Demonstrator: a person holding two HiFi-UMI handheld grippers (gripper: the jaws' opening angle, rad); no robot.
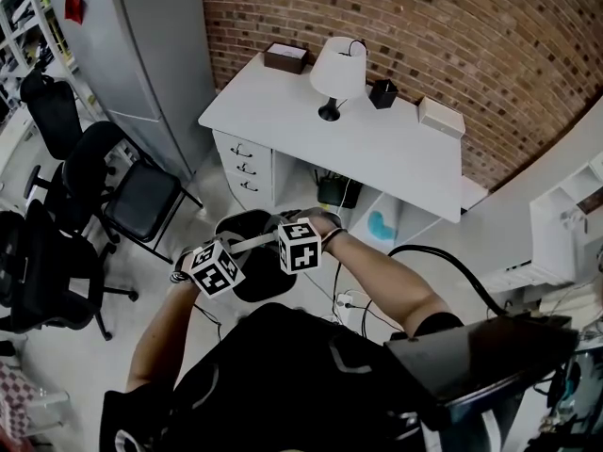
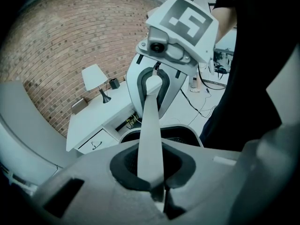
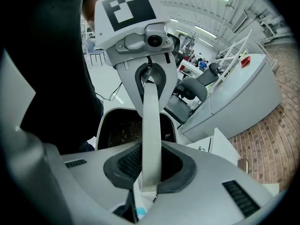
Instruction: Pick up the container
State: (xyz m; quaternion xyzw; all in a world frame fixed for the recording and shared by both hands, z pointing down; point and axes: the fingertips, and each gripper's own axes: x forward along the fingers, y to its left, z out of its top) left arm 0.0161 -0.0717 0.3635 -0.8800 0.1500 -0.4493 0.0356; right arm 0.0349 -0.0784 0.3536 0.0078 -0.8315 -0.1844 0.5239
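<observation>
The container is a black mesh bin with a white rim, hanging over the floor in front of the desk. A flat white handle strip spans its top. My left gripper is shut on one end of the strip and my right gripper is shut on the other end, facing it. In the left gripper view the strip runs from my left gripper to the right gripper, with the bin beneath. The right gripper view shows the strip, my right gripper, the left gripper and the bin.
A white desk stands against the brick wall with a lamp, a black cup and two small boxes. Black office chairs stand at the left beside a grey cabinet. Cables lie at the right.
</observation>
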